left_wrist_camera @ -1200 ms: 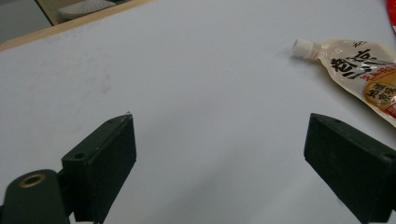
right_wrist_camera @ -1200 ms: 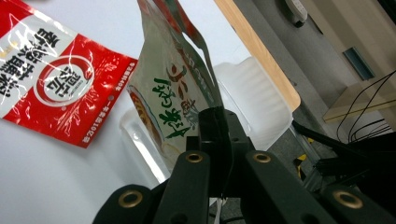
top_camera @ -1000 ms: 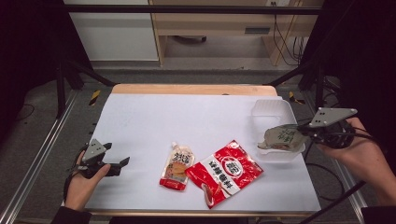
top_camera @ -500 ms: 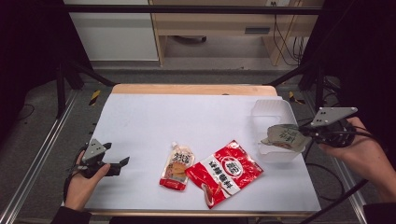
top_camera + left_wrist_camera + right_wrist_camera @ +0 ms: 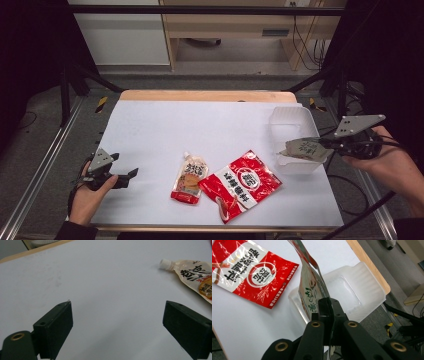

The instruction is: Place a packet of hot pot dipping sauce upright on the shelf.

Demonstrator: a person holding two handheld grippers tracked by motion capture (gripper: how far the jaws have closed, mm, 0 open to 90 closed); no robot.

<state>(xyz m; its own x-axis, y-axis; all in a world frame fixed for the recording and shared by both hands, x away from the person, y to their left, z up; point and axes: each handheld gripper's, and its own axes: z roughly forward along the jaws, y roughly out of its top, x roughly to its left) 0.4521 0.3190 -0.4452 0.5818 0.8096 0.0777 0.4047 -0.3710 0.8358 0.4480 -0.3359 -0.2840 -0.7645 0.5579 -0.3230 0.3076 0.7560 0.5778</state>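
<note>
My right gripper [image 5: 322, 145] is shut on the edge of a greenish snack packet [image 5: 303, 148], which hangs above the near end of a clear plastic tray [image 5: 292, 122] at the table's right. In the right gripper view the packet [image 5: 310, 287] rises edge-on from the closed jaws, over the tray [image 5: 352, 292]. A red snack bag [image 5: 241, 183] [image 5: 253, 272] and a spouted pouch [image 5: 189, 177] [image 5: 195, 277] lie flat near the front middle. My left gripper [image 5: 129, 176] rests open at the front left, nothing between its fingers [image 5: 56, 327].
The white table surface [image 5: 200, 130] has a wooden far edge [image 5: 205, 95]. Dark metal frame bars [image 5: 30, 175] run along both sides. Cables trail off the right side of the table.
The right gripper with the greenish packet has drifted slightly up and toward the tray. The left gripper and the two bags stay put.
</note>
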